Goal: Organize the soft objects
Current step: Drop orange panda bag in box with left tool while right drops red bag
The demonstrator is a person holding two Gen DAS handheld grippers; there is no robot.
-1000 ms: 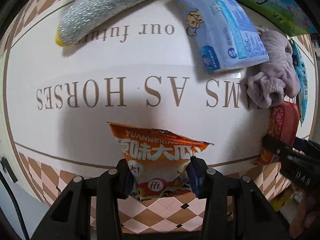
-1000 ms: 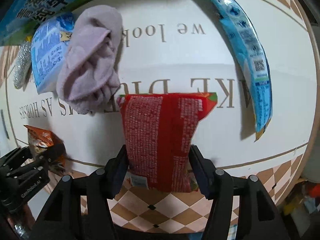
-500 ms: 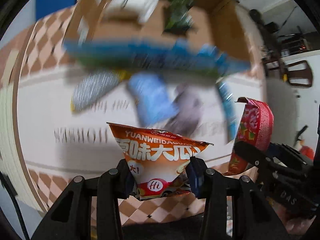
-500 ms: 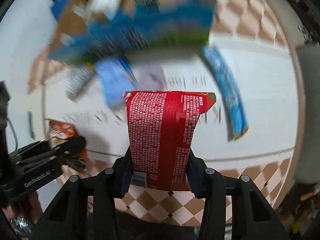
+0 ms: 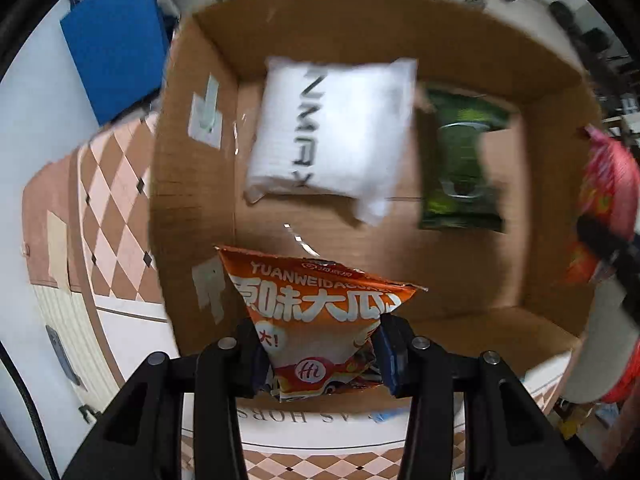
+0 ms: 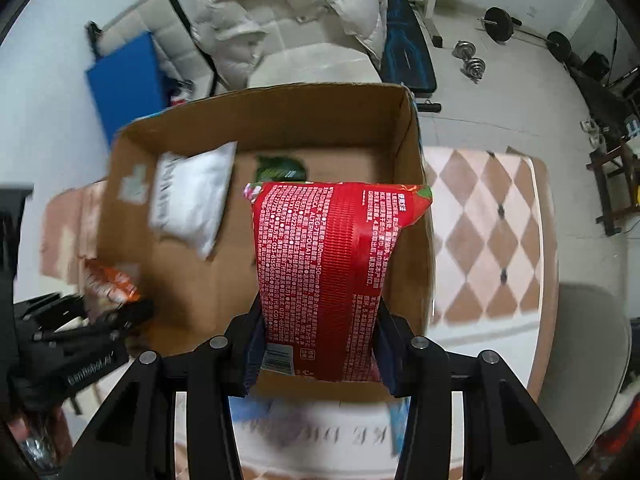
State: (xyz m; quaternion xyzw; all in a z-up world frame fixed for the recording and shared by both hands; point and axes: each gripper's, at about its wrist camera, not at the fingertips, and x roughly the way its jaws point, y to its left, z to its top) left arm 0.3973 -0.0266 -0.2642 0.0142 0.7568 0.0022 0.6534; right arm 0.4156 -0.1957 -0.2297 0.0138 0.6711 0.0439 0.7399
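My left gripper (image 5: 318, 354) is shut on an orange snack bag (image 5: 320, 312) and holds it over the near left part of an open cardboard box (image 5: 192, 208). My right gripper (image 6: 318, 350) is shut on a red packet (image 6: 328, 272) and holds it over the box's (image 6: 412, 184) near right side. The red packet also shows at the right edge of the left wrist view (image 5: 608, 200). The orange bag and left gripper show at the left of the right wrist view (image 6: 108, 280). Inside the box lie a white soft pack (image 5: 332, 136) and a green packet (image 5: 464, 168).
The box stands on a table with a checkered cloth (image 6: 488, 232). A blue board (image 5: 116, 48) leans behind the box. Beyond it are a white sofa with a duvet (image 6: 288, 8), a bench and dumbbells (image 6: 472, 60) on the floor.
Both grippers have lifted away from the tabletop items and swung up over the cardboard box, each still holding its packet.
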